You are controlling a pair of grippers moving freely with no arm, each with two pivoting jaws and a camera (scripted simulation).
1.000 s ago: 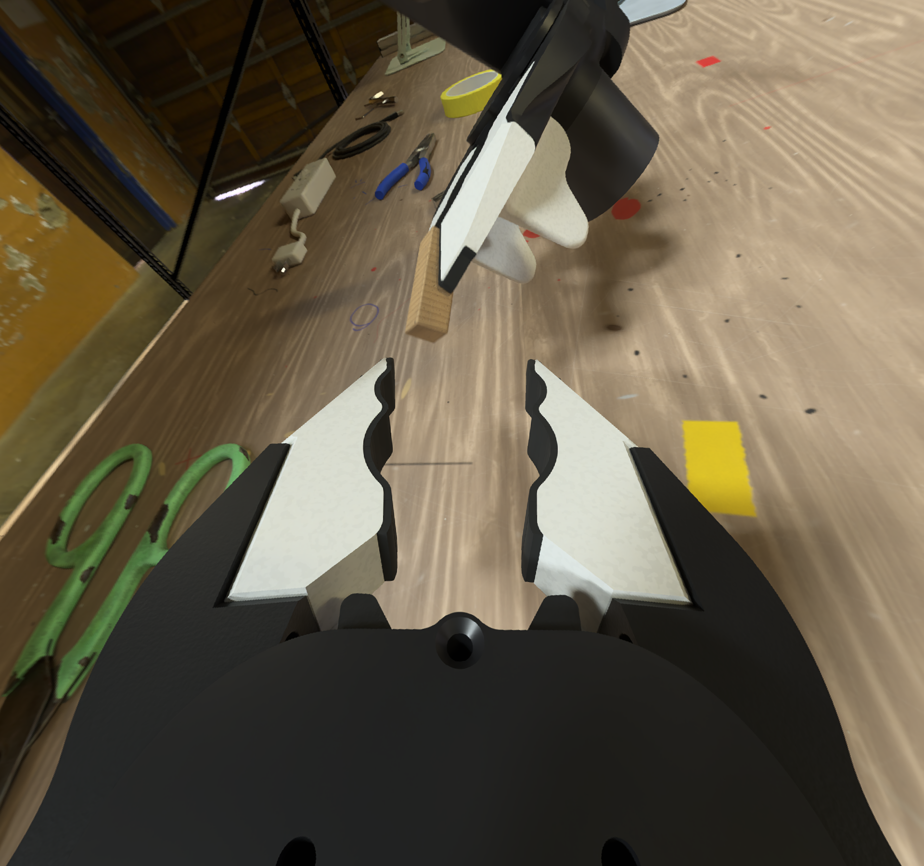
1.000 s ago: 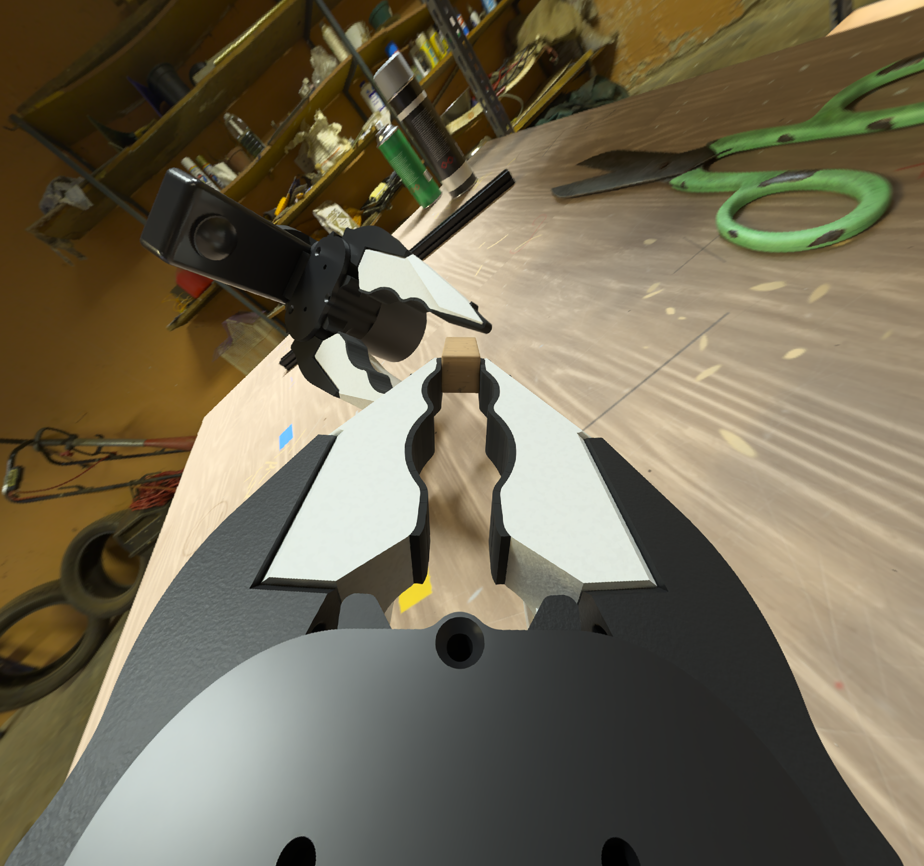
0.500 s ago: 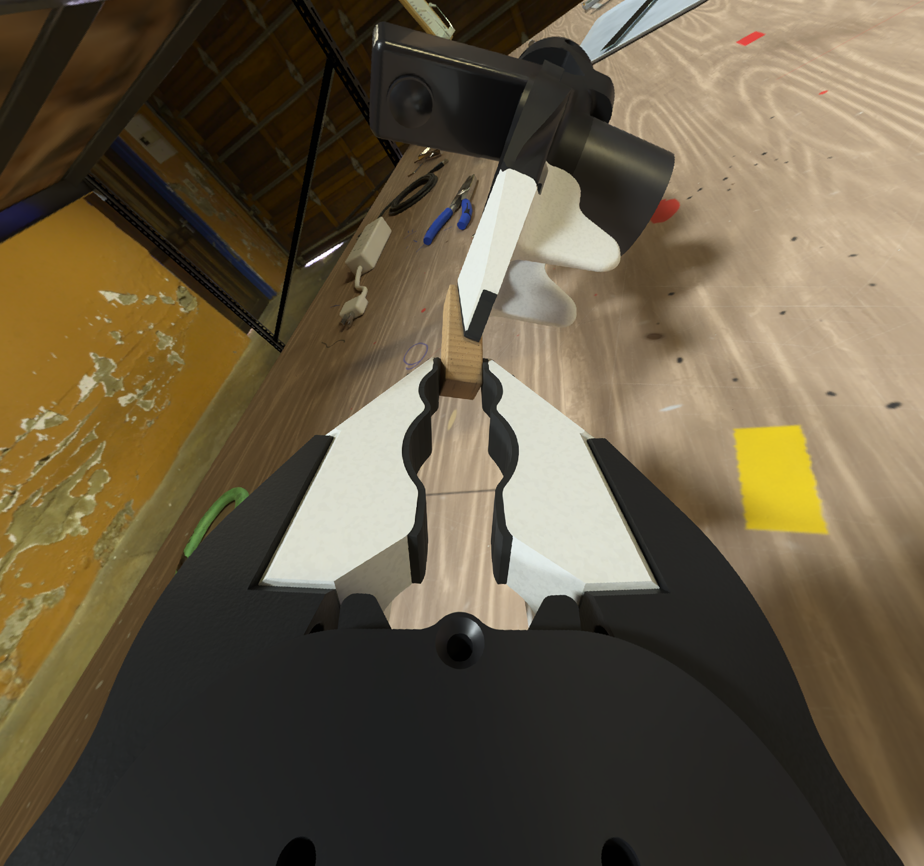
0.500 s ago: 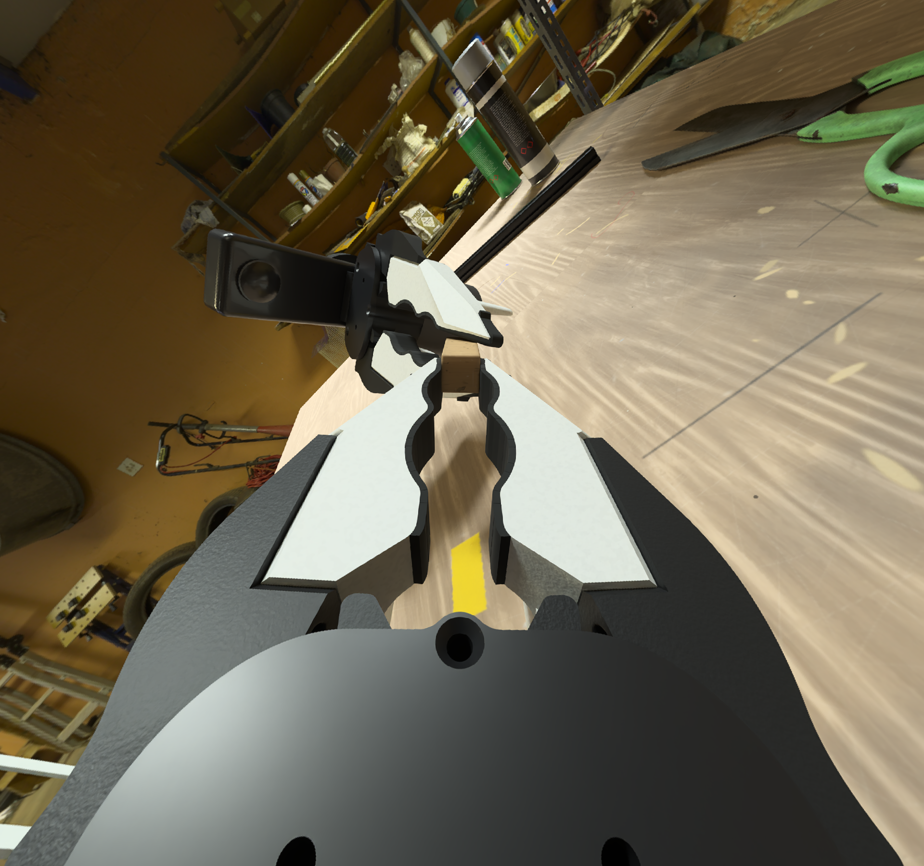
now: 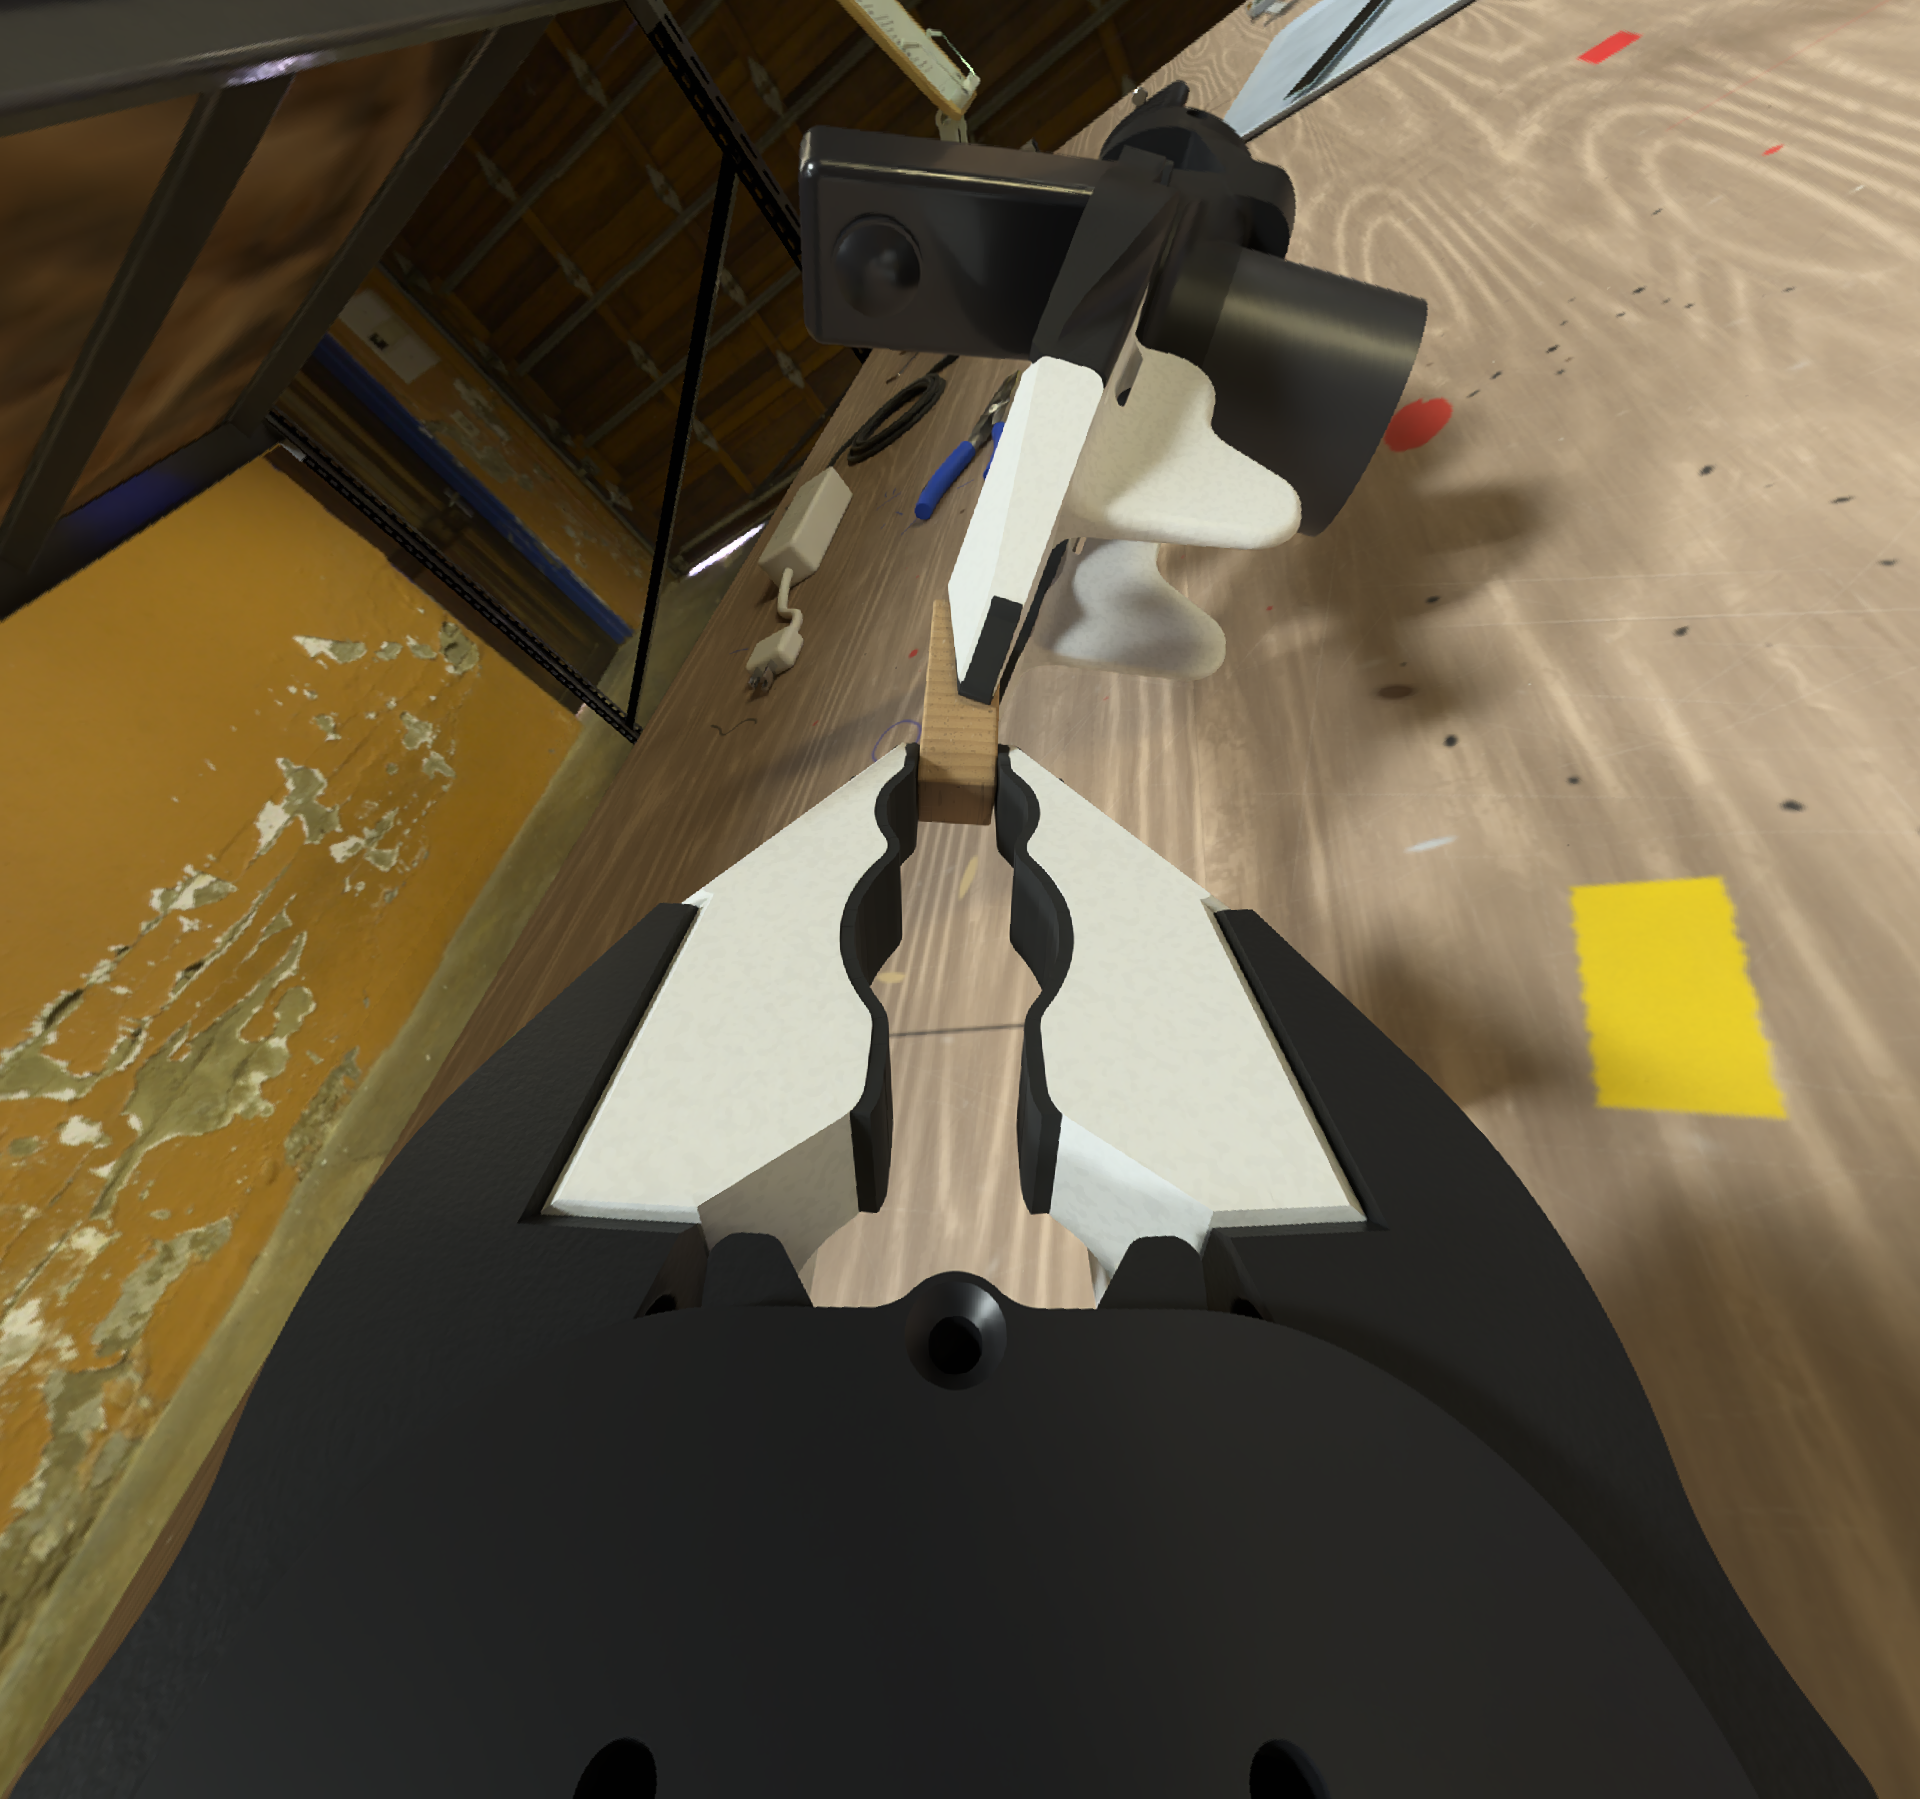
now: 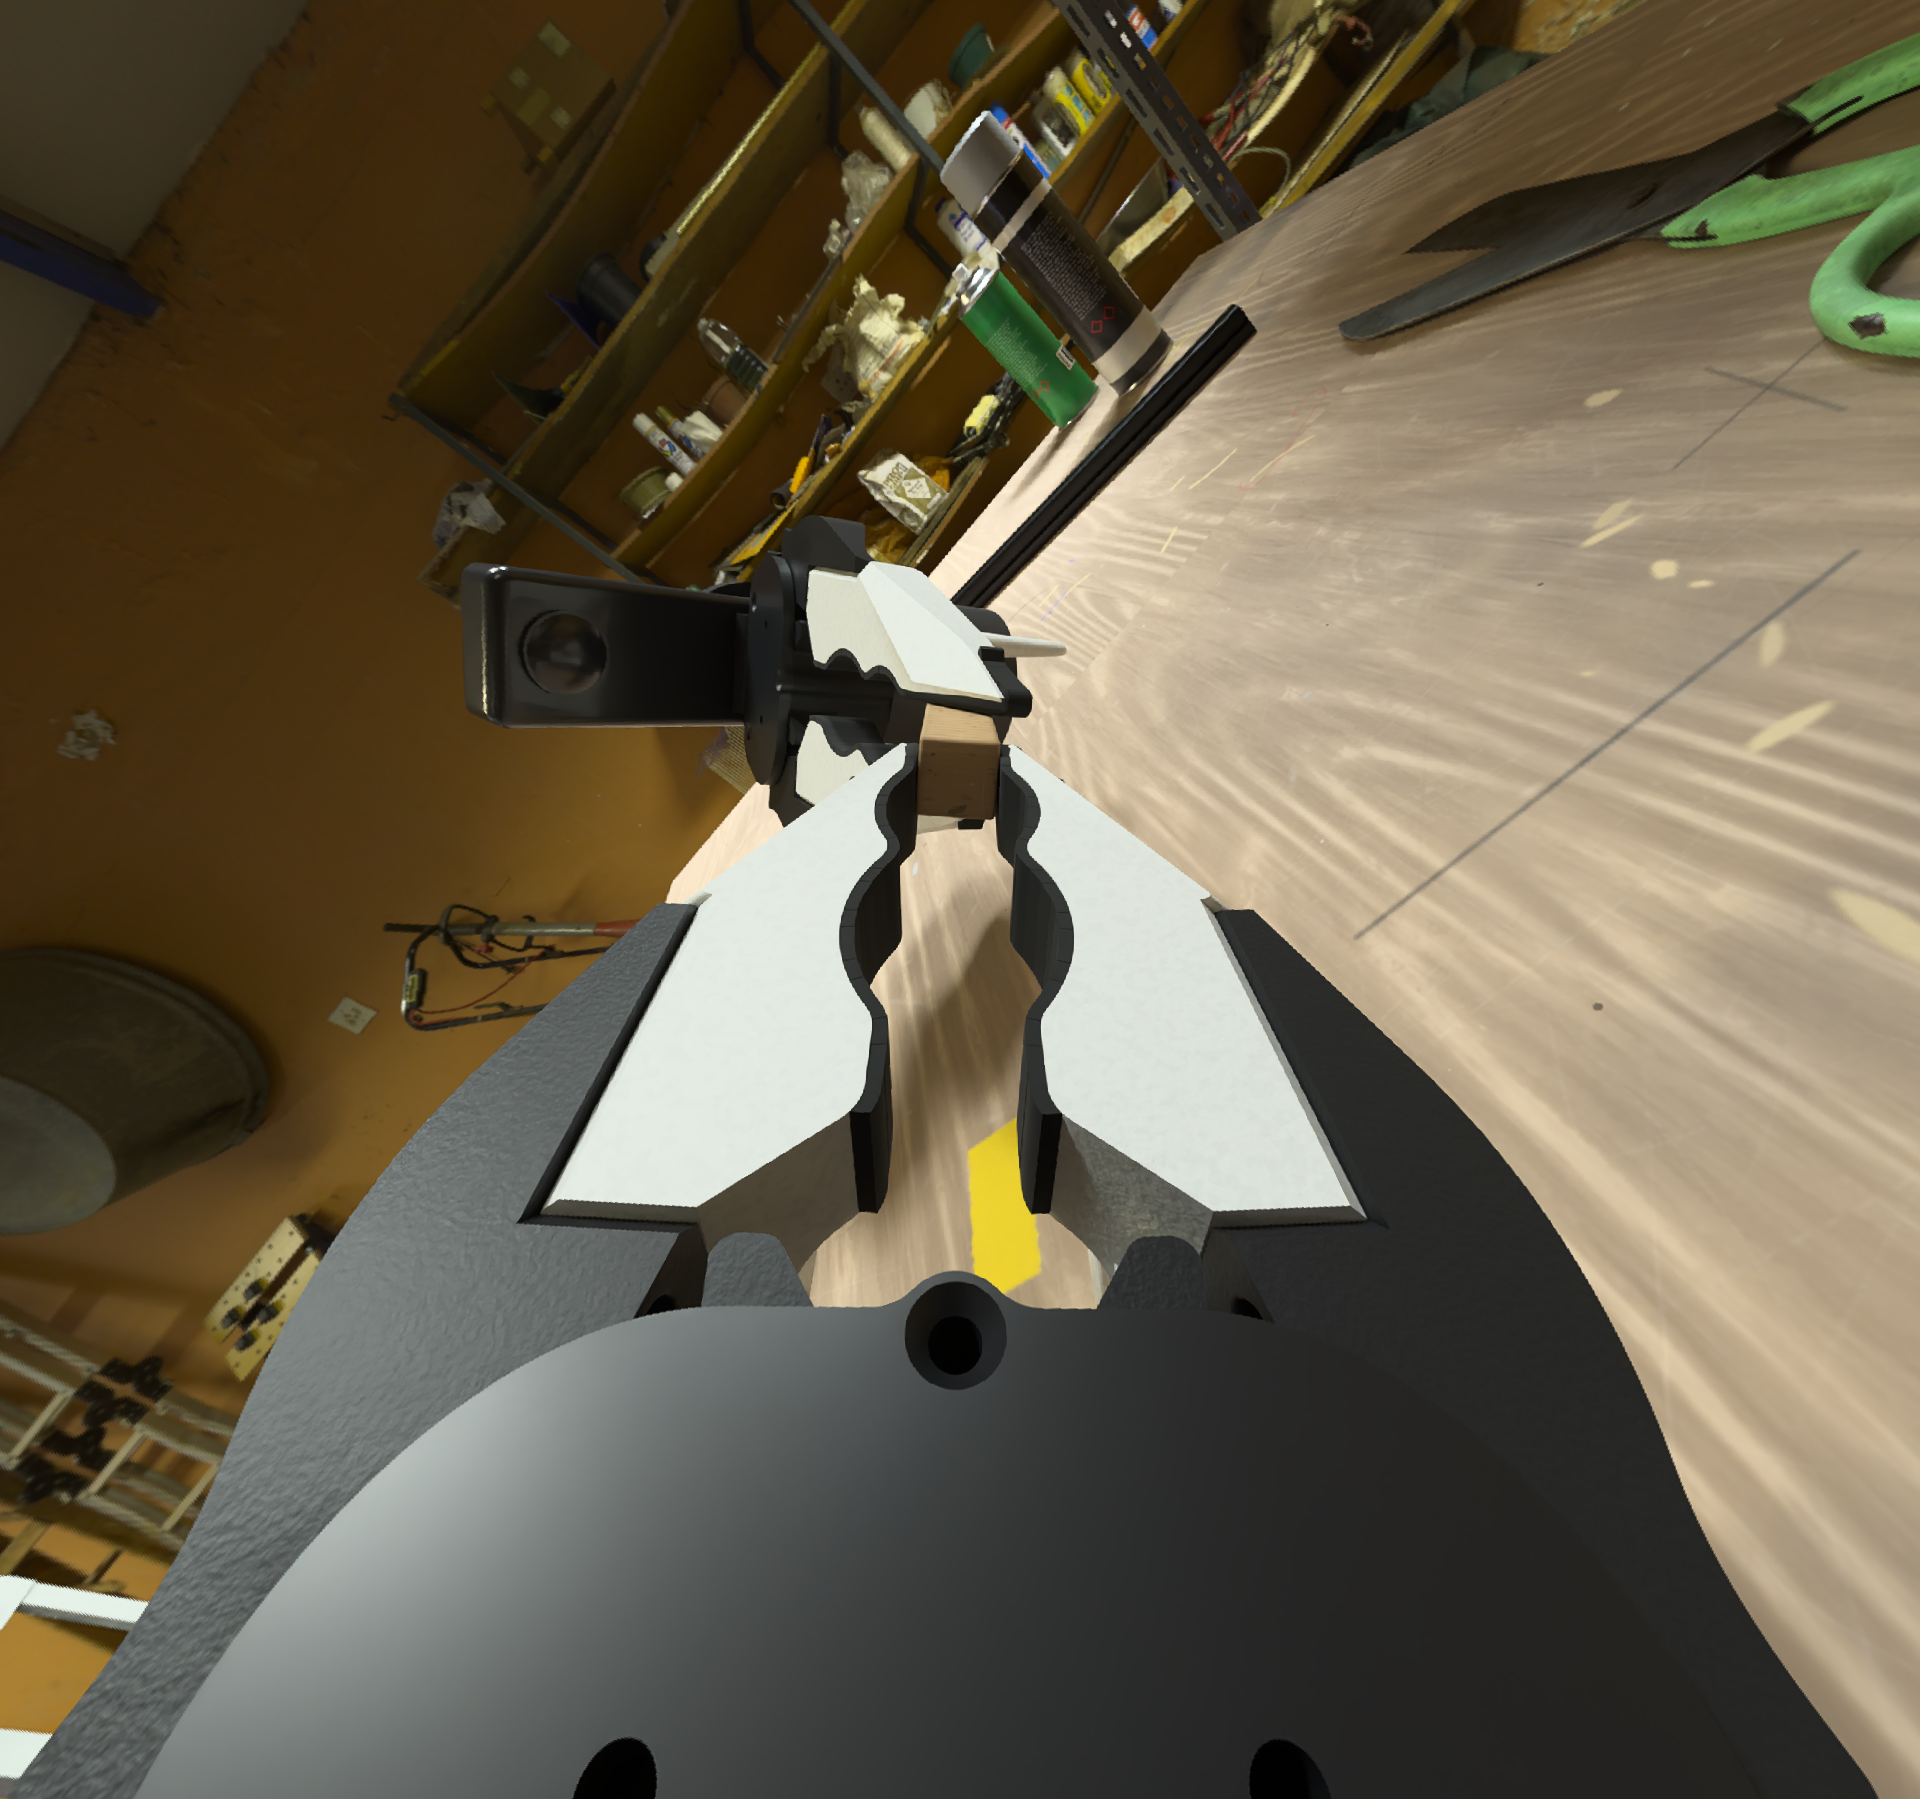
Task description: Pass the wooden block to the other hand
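Note:
The wooden block [image 5: 958, 747] is a short light-brown stick held in the air above the wooden workbench [image 5: 1558, 606]. My left gripper [image 5: 957, 781] is shut on its near end. My right gripper [image 5: 995, 677] comes in from above and beyond, and its fingers clamp the block's far end. In the right wrist view the block [image 6: 958, 775] sits between the tips of my right gripper [image 6: 957, 781], which is shut on it. There the left gripper [image 6: 971, 757] faces me and grips the block's other end from above and below.
On the bench lie a yellow tape patch [image 5: 1673, 996], a red dot [image 5: 1418, 421], blue-handled pliers [image 5: 951, 482], a white adapter [image 5: 805, 528], green scissors [image 6: 1860, 263], two spray cans [image 6: 1049, 253] and a black bar [image 6: 1122, 440]. Shelving stands past the bench edge.
One second ago my left gripper was open and short of the block. It moved in and shut on the block's free end. The right gripper has kept its hold throughout.

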